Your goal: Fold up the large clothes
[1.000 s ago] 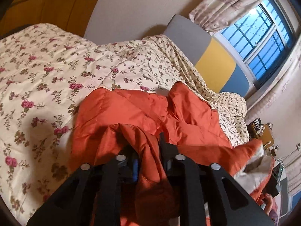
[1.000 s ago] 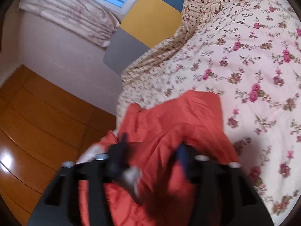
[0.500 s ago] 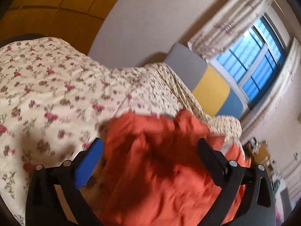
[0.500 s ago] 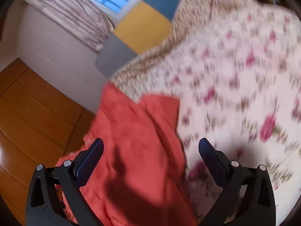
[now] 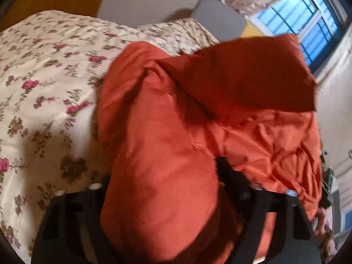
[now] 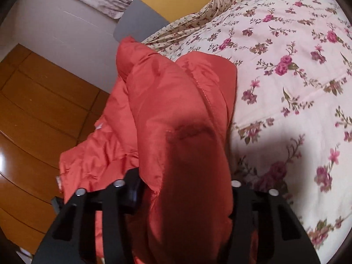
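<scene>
A puffy orange jacket (image 5: 167, 132) lies bunched at the edge of a bed with a floral quilt (image 5: 44, 88). In the left wrist view a thick fold of it fills the gap of my left gripper (image 5: 164, 171), whose jaws are closing on it; the left finger is mostly hidden by the cloth. One flap of the jacket sticks up toward the window. In the right wrist view the jacket (image 6: 176, 110) also bulges between the fingers of my right gripper (image 6: 183, 176), whose jaws are closing, with both pads against the fabric.
The quilt (image 6: 286, 66) spreads to the right of the jacket. A wooden floor (image 6: 44, 110) lies beside the bed. Grey and yellow headboard panels (image 6: 140, 19), curtains and a window (image 5: 303, 17) stand at the far end. A person's hand (image 5: 321, 217) shows at the lower right.
Both grippers let go and opened wide, then dropped lower and closed around thicker folds of the orange jacket. A flap of the jacket now stands raised.
</scene>
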The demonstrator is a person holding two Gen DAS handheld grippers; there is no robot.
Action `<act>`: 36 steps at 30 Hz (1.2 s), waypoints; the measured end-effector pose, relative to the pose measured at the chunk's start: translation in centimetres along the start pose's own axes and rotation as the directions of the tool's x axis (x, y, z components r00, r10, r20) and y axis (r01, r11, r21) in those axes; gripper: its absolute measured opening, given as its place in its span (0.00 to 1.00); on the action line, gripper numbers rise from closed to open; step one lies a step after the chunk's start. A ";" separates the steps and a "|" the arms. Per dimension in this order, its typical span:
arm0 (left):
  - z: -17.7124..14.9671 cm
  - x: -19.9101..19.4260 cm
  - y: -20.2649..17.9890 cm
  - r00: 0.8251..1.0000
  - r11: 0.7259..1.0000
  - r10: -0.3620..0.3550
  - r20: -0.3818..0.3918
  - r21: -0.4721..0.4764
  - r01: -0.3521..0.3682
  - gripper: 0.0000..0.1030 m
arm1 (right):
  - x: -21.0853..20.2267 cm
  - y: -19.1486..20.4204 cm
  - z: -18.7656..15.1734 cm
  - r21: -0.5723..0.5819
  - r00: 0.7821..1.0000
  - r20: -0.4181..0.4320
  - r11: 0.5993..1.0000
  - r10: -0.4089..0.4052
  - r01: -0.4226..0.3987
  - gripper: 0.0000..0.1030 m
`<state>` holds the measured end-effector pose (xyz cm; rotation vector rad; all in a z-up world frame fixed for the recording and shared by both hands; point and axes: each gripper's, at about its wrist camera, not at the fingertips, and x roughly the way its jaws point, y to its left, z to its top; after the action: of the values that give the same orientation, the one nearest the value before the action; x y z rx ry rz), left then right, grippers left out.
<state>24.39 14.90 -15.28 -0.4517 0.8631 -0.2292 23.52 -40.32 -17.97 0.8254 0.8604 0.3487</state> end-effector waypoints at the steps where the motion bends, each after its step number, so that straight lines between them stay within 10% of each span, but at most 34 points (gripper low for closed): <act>1: -0.3 -0.3 -0.3 1.000 1.000 -0.017 -0.014 0.015 0.017 0.59 | -0.4 0.0 -0.1 -0.002 1.000 -0.001 1.000 0.004 -0.004 0.42; 20: -10.1 -6.7 -3.1 0.992 0.989 -0.109 -0.058 0.091 0.114 0.48 | -10.6 -1.2 -8.8 0.044 0.999 0.034 0.999 0.027 -0.029 0.41; 26: -11.9 -7.9 -2.9 0.993 0.990 -0.108 -0.052 0.085 0.112 0.51 | -11.9 -1.0 -9.7 0.040 0.997 0.066 0.998 -0.044 0.041 0.58; 32: -11.8 -11.1 -2.7 0.997 0.994 0.045 0.063 0.094 -0.050 0.77 | -14.0 1.9 -9.0 -0.084 0.950 0.179 0.958 -0.257 0.275 0.80; 36: -10.7 -14.3 -3.9 0.965 0.970 0.130 0.226 0.173 -0.171 0.84 | -14.2 4.9 -7.5 -0.195 0.922 0.260 0.920 -0.287 0.341 0.86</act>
<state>6.98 13.66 -9.77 -0.2238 0.6538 -0.1182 9.02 -41.57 -9.52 0.4810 0.7060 0.0651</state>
